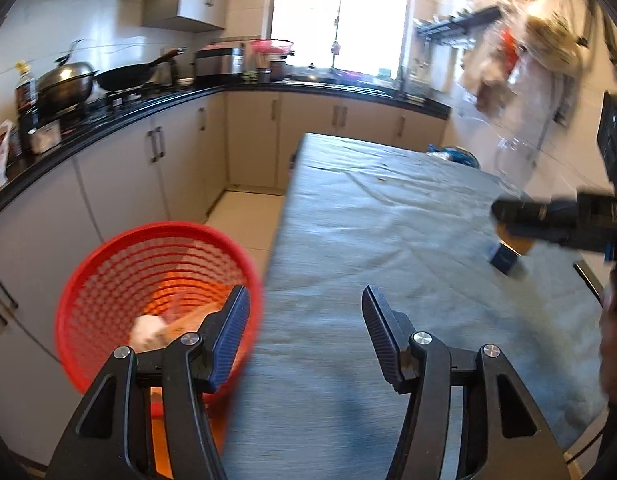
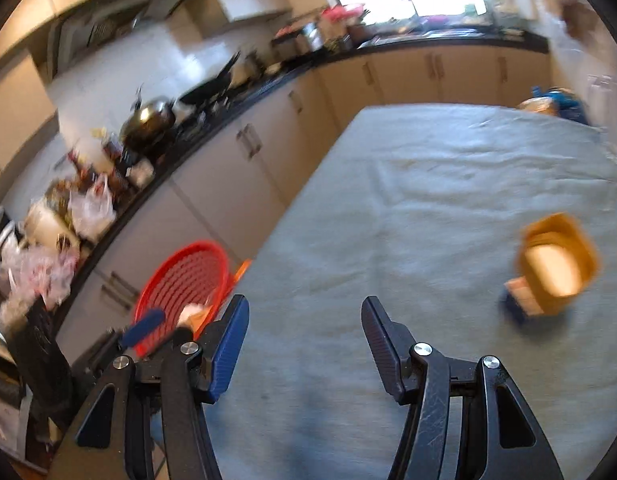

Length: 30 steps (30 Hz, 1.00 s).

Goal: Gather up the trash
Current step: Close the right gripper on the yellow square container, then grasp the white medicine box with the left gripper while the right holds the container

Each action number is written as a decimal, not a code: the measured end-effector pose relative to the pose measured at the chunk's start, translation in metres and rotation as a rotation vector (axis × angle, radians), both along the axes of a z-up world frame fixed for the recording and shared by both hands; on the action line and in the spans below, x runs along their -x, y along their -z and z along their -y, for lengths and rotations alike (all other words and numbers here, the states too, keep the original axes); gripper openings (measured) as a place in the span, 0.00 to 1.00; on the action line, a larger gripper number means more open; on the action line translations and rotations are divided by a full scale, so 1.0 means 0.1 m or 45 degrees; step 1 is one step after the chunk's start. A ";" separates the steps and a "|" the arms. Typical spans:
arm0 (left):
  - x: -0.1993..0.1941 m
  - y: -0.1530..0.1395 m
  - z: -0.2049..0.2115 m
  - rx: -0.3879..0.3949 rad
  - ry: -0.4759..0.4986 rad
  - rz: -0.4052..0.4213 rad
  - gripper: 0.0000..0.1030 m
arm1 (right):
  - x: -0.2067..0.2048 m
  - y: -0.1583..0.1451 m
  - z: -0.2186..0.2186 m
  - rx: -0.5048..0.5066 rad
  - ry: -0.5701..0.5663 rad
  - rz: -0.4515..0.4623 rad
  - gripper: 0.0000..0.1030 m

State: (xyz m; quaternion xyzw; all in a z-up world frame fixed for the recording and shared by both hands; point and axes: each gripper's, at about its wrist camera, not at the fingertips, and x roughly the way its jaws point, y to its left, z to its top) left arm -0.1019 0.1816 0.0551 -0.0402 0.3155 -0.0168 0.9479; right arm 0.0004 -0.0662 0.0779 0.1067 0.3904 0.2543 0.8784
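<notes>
Carton [image 2: 556,266] on table [image 2: 428,184], right of right gripper's [image 2: 304,340] spread jaws.

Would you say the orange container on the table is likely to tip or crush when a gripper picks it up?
The orange container looks open and hollow, so probably light. Its thin-looking walls may flex under a squeeze. It already lies tilted against a small blue box, so a nudge could shift it.

Silver screws are glinting on the black plastic left gripper [image 1: 304,322] and black plastic right gripper [image 2: 304,332], both wearing ribbed blue finger pads [image 1: 230,336].
</notes>
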 end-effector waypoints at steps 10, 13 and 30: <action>-0.13 0.07 0.51 -0.046 0.118 -0.052 0.55 | -0.55 0.08 1.19 0.150 0.386 -0.088 0.57; -0.16 0.08 0.59 -0.066 0.138 -0.063 0.55 | -0.68 0.25 1.27 0.134 0.398 -0.166 0.48; -0.38 0.01 1.09 -0.103 0.316 -0.126 0.61 | -0.52 0.37 1.67 -0.033 0.464 -0.068 0.09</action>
